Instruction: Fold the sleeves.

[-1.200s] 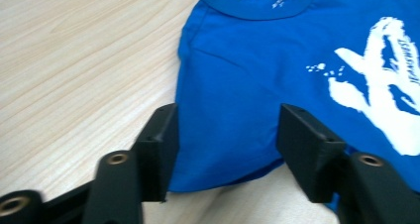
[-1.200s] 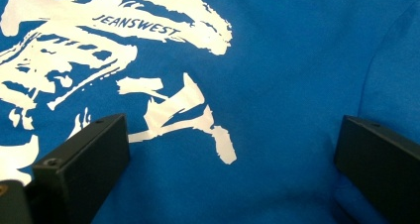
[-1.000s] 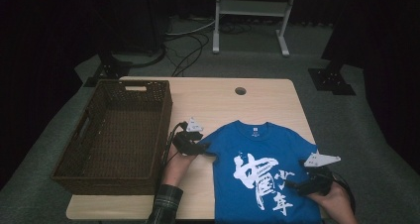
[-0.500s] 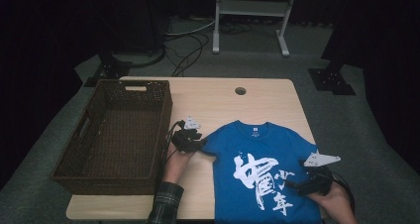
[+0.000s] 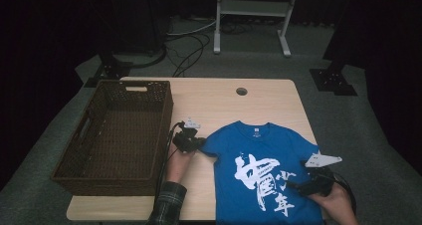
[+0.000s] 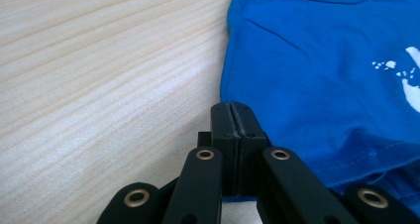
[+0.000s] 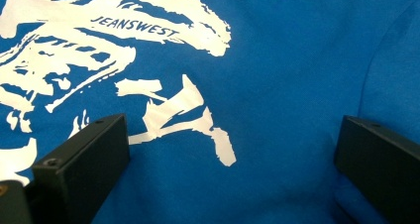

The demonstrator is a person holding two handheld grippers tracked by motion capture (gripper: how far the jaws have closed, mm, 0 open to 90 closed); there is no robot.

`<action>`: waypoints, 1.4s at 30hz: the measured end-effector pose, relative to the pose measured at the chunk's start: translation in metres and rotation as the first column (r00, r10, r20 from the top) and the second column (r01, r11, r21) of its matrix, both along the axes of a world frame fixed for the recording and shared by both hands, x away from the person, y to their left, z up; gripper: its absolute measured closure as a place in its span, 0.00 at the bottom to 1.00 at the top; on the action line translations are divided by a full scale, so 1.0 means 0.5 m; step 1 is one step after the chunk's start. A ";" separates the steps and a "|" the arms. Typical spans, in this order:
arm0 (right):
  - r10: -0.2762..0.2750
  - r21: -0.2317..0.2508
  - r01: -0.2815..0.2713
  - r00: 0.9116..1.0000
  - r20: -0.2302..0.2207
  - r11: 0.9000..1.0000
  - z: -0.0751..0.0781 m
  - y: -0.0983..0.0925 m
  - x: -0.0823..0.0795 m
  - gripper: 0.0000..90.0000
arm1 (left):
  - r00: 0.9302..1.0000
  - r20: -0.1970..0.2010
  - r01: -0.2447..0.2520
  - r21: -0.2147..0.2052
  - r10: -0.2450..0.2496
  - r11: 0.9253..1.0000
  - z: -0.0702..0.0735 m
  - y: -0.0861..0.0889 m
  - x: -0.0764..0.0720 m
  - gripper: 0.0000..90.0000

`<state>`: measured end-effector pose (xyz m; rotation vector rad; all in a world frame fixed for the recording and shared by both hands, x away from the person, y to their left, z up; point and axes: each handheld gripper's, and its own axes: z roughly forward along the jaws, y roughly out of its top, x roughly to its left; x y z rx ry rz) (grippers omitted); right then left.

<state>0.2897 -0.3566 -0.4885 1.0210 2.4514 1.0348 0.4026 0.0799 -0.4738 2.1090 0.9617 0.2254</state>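
Note:
A blue t-shirt (image 5: 259, 160) with a white print lies flat, front up, on the right half of the wooden table (image 5: 214, 100). My left gripper (image 5: 199, 144) is at the shirt's left sleeve. Its jaws have just been closing and now stand shut (image 6: 233, 107) on the sleeve's edge, with blue cloth (image 6: 322, 75) showing beside and under them. My right gripper (image 5: 297, 187) rests low over the shirt's lower right part. Its jaws stand wide open (image 7: 233, 130) over the printed cloth (image 7: 277, 60), with nothing pinched.
A dark brown wicker basket (image 5: 117, 130) with nothing in it stands on the table's left half, close to my left hand. A cable hole (image 5: 242, 91) is near the far edge. A metal stand (image 5: 251, 16) and cables are on the floor behind.
My left hand has sunk a little toward the table at the sleeve. The right hand and the shirt have stayed where they were.

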 end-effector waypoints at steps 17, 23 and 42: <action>-0.004 0.002 0.004 1.000 -0.002 1.000 0.000 0.001 0.000 0.00 | 0.997 0.058 0.045 -0.024 -0.043 0.999 0.057 -0.039 -0.024 1.00; -0.004 0.003 0.004 1.000 -0.002 1.000 0.000 0.001 0.000 0.00 | 0.994 0.084 0.071 -0.023 -0.069 0.997 0.083 -0.067 -0.024 1.00; -0.004 0.002 0.004 1.000 -0.001 1.000 0.000 0.001 0.000 0.00 | 0.993 0.068 0.103 -0.051 -0.100 0.993 0.082 -0.123 0.011 1.00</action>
